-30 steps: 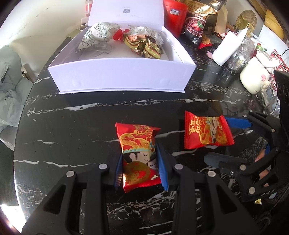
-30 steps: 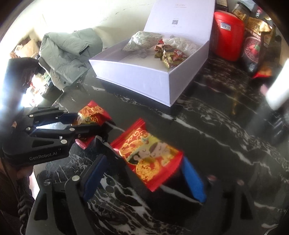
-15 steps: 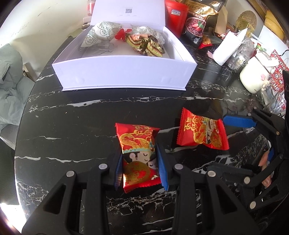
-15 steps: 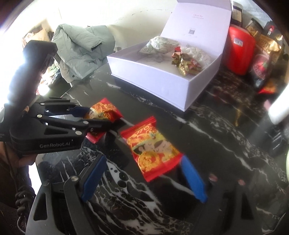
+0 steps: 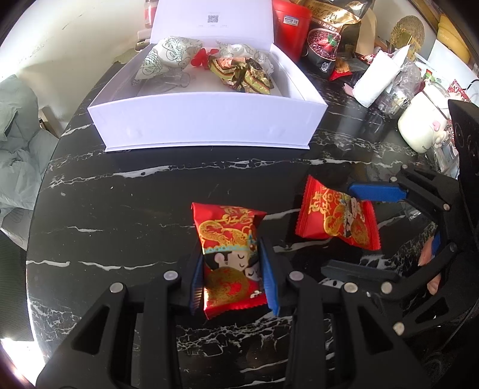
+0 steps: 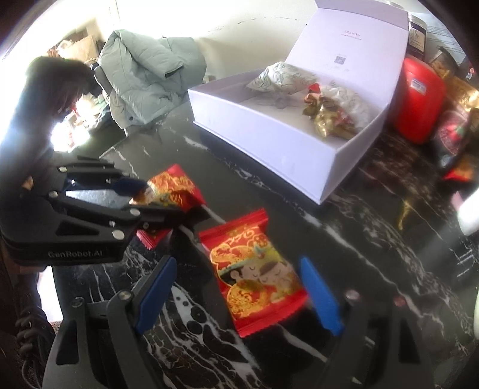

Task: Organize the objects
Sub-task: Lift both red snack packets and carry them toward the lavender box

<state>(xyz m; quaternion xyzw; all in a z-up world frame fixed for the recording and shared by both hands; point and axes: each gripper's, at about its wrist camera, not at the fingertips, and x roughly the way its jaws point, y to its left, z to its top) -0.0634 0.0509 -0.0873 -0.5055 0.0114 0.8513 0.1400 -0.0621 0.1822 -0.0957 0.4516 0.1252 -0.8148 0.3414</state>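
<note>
Sweets are sitting in the white gift box (image 5: 206, 125); left claw (image 5: 235, 278) is clamping one red snack packet (image 5: 230, 257), right claw (image 6: 239, 294) is closing around another red packet (image 6: 257, 275), not yet gripping.

1. Two red snack packets on the black marble surface (image 5: 119, 209): one (image 5: 232, 257), two (image 5: 335, 221).
2. One open white gift box (image 5: 206, 125).
3. Two patterned white pouches inside: one (image 5: 167, 57), two (image 5: 254, 55).
4. One red canister (image 5: 292, 27).
5. Two tools: left (image 5: 235, 279), right (image 6: 239, 291).
</note>
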